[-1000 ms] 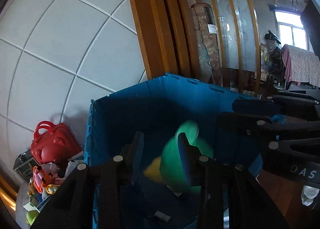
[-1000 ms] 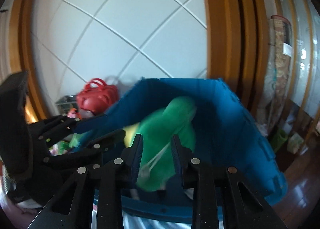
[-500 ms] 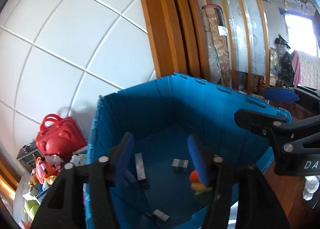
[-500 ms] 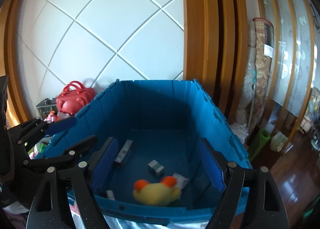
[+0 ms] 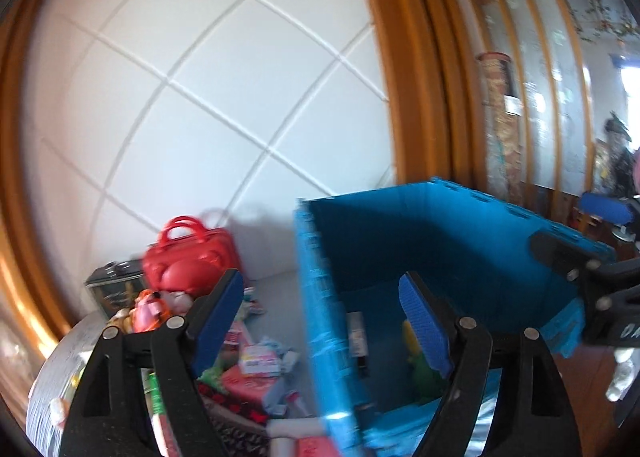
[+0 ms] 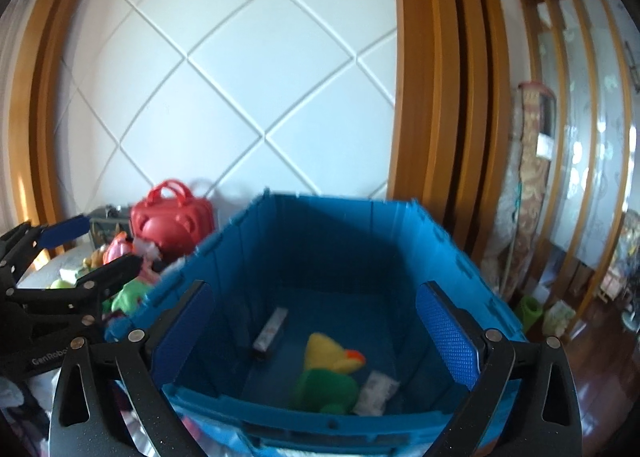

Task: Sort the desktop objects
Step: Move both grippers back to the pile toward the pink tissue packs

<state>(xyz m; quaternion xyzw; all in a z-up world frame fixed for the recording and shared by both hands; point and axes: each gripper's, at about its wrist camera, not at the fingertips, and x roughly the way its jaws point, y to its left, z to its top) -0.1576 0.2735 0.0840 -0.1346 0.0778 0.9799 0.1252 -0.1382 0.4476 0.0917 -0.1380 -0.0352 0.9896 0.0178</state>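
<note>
toy (image 6: 326, 375): green and yellow plush with an orange tip, lying on its side on the bin floor near the front wall
bin (image 6: 440, 241): blue, open-topped

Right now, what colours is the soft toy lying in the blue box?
The soft toy is green and yellow with an orange bit, clearest in the right wrist view.

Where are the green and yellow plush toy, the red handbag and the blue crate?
green and yellow plush toy (image 6: 326, 375), right wrist view, green body.
red handbag (image 5: 192, 267), left wrist view, front face.
blue crate (image 6: 320, 241), right wrist view, inner back wall.
</note>
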